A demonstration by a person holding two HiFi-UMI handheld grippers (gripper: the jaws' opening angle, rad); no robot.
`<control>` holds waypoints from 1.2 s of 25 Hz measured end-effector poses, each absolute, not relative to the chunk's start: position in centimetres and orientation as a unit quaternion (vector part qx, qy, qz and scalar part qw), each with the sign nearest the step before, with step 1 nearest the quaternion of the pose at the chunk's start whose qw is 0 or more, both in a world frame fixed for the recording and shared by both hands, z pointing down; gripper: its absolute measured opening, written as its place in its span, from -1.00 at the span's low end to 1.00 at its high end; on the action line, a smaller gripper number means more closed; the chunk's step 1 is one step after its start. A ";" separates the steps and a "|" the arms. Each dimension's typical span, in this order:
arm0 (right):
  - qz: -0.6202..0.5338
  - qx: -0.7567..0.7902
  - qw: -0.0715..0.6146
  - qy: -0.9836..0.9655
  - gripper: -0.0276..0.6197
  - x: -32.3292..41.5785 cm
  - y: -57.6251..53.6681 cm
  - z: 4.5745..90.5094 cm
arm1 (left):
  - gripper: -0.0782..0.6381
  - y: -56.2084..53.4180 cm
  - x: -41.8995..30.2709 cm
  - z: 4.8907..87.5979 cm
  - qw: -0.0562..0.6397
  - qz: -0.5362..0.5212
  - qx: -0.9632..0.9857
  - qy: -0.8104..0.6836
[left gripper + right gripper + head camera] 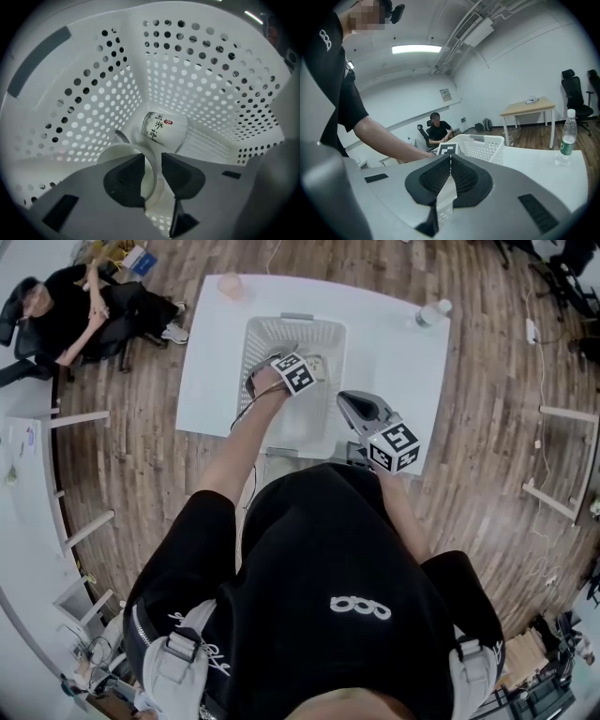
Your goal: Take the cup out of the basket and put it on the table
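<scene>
- The left gripper [152, 157] is down inside the basket [261, 334], pointing at its floor.
- Its jaws are apart and straddle the rim wall of a white cup [123, 151] lying on the basket floor. As far as I can see they aren't squeezing it, since there's a sliver of gap on one side.
- A printed cup [164, 131] with red and black characters lies on its side just behind the white cup, deeper in the basket.
- The right gripper [450, 160] is outside the basket, just beside its near right corner. Its jaws are pressed together with nothing in them.
- A water bottle [432, 312] stands on the table [394, 352], well to the right of the basket.
</scene>
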State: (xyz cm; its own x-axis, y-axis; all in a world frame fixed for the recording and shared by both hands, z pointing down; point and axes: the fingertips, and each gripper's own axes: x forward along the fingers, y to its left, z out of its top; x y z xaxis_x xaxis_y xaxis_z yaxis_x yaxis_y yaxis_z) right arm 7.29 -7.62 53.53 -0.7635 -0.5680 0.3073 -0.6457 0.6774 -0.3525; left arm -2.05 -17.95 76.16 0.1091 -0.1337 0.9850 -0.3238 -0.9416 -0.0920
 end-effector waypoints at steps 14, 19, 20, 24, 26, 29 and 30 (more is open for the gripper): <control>0.226 0.334 0.096 -0.910 -0.84 8.7 -7.9 53.9 | -0.59 -18.5 -2.2 77.1 0.075 0.661 0.733 -0.145; 0.224 0.336 0.097 -0.910 -0.84 8.8 -8.0 53.8 | -0.64 -18.1 -1.9 76.6 0.070 0.657 0.736 -0.144; 0.224 0.336 0.097 -0.910 -0.84 8.8 -7.9 53.8 | -0.65 -18.1 -1.8 76.3 0.068 0.655 0.739 -0.146; 0.224 0.336 0.096 -0.910 -0.84 8.6 -7.6 53.7 | -0.67 -18.2 -1.4 74.8 0.053 0.644 0.747 -0.156; 0.224 0.336 0.095 -0.910 -0.84 8.4 -7.6 53.7 | -0.67 -18.2 -1.2 73.8 0.046 0.637 0.753 -0.162; 0.222 0.336 0.092 -0.911 -0.84 8.2 -7.7 53.7 | -0.67 -18.2 -0.8 71.7 0.040 0.616 0.767 -0.178; 0.221 0.336 0.091 -0.911 -0.84 8.2 -7.8 53.6 | -0.67 -18.3 -0.7 70.7 0.039 0.605 0.773 -0.185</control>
